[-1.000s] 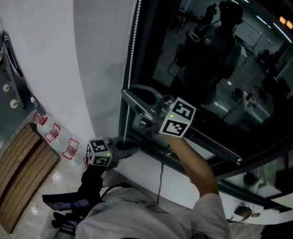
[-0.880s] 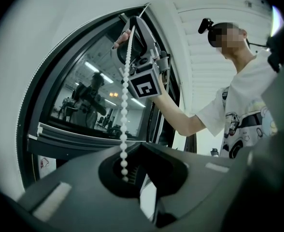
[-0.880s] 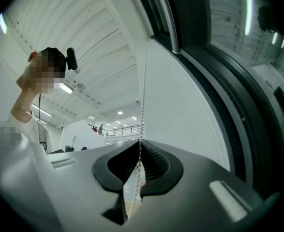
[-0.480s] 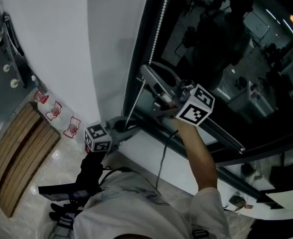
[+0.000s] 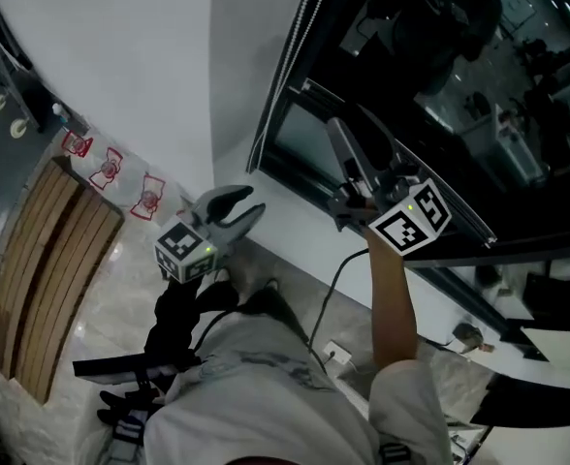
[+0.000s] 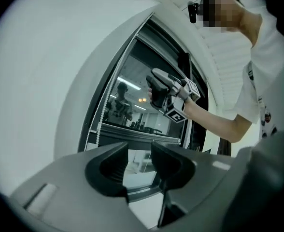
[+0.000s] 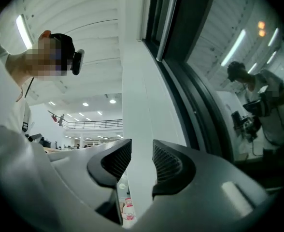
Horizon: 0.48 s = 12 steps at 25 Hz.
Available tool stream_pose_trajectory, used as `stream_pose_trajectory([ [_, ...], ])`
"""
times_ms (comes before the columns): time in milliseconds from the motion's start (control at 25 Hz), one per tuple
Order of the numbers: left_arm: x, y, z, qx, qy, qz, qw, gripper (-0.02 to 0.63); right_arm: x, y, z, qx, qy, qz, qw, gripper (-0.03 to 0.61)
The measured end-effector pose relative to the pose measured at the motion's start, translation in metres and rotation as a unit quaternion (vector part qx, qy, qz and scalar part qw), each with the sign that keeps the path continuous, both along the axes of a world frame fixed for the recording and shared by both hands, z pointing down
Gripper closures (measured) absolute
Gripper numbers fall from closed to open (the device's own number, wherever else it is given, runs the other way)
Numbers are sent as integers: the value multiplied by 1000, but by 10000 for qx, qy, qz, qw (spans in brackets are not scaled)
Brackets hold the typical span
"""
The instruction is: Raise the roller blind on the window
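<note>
Roller blind: its fabric shows in no view. The glass of the window (image 5: 440, 76) lies bare and dark as far as the views reach, so the blind is judged to be rolled well up, out of frame above.
Bead chain: the blind's white bead chain (image 5: 287, 66) hangs along the left edge of the window frame, beside the white wall (image 5: 140, 56), and reaches down near the window sill (image 5: 295, 206).
Handling: likely light and limp, with small smooth beads that slip through a loose pinch. The roller probably resists, so a steady pull should suit it better than a jerk.
Where to take hold: across one run of the loop, low on the frame, with the pads closing between beads so that one locks above them. Which run raises the blind cannot be told.
Right tool: the right tool (image 5: 351, 132) points up in front of the glass, right of the chain and apart from it. Its jaws have just been opening and stand apart with nothing between them.
Left tool: the left tool (image 5: 249, 201) sits lower and nearer, near the sill's left end below the chain's foot, with its jaws parted and empty.
</note>
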<state>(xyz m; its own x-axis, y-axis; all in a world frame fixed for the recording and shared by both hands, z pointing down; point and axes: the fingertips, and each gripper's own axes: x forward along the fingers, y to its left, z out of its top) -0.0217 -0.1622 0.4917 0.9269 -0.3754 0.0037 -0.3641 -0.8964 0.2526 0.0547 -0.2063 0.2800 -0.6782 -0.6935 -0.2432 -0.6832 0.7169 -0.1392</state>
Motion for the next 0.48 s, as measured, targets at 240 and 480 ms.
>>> stream_pose_trajectory([
  [240,-3,32,4,-95,115,193,9997,617,37,60,55,-431,-378,1354,9891,516],
  [480,7,91,2,55,18,435,9990,617,60,150,93,-620,-506,2509,9647,577],
])
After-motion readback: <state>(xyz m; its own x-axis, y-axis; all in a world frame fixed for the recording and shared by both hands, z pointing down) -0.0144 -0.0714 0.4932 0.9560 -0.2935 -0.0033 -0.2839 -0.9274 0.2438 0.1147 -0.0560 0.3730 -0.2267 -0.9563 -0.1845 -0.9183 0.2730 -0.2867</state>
